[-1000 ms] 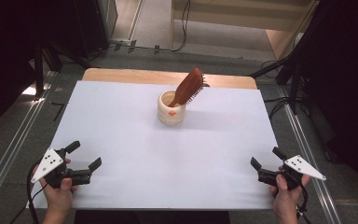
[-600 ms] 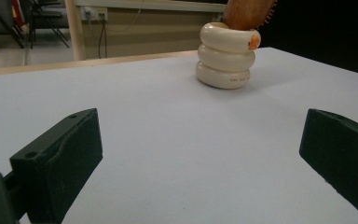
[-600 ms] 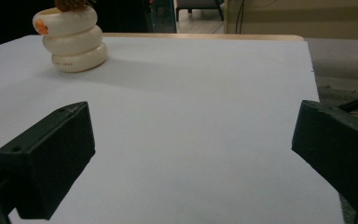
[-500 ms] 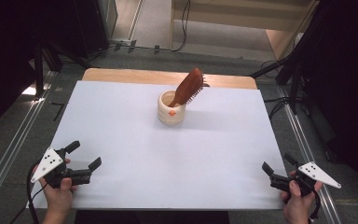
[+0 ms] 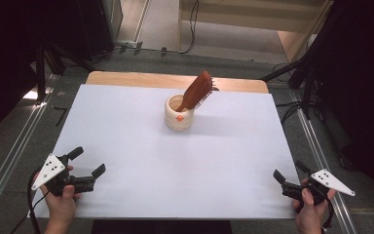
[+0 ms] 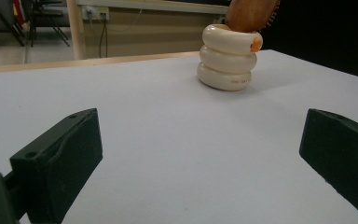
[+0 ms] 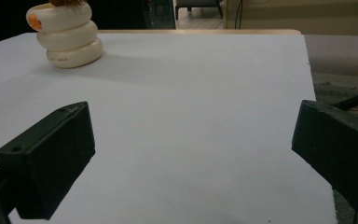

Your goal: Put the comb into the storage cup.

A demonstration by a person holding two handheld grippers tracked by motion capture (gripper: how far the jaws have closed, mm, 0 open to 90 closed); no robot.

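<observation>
A cream ribbed cup (image 5: 178, 114) with an orange dot stands upright toward the back of the white table (image 5: 175, 161). A brown wooden hairbrush (image 5: 198, 91) leans out of it to the right, bristles facing right. The cup (image 6: 227, 57) appears far ahead in the left gripper view, and the cup (image 7: 67, 40) sits at the upper left of the right gripper view. My left gripper (image 5: 87, 162) is open near the front left corner, held by a hand. My right gripper (image 5: 289, 172) is open at the front right edge. Nothing lies between either pair of jaws.
The table's wooden back edge (image 5: 175, 80) shows beyond the white sheet. Metal floor rails (image 5: 9, 156) run along both sides, and dark stands and cables (image 5: 302, 92) sit to the right of the table.
My right gripper has drawn back toward the front right corner, partly off the table's edge. The left gripper, cup and brush have stayed put.
</observation>
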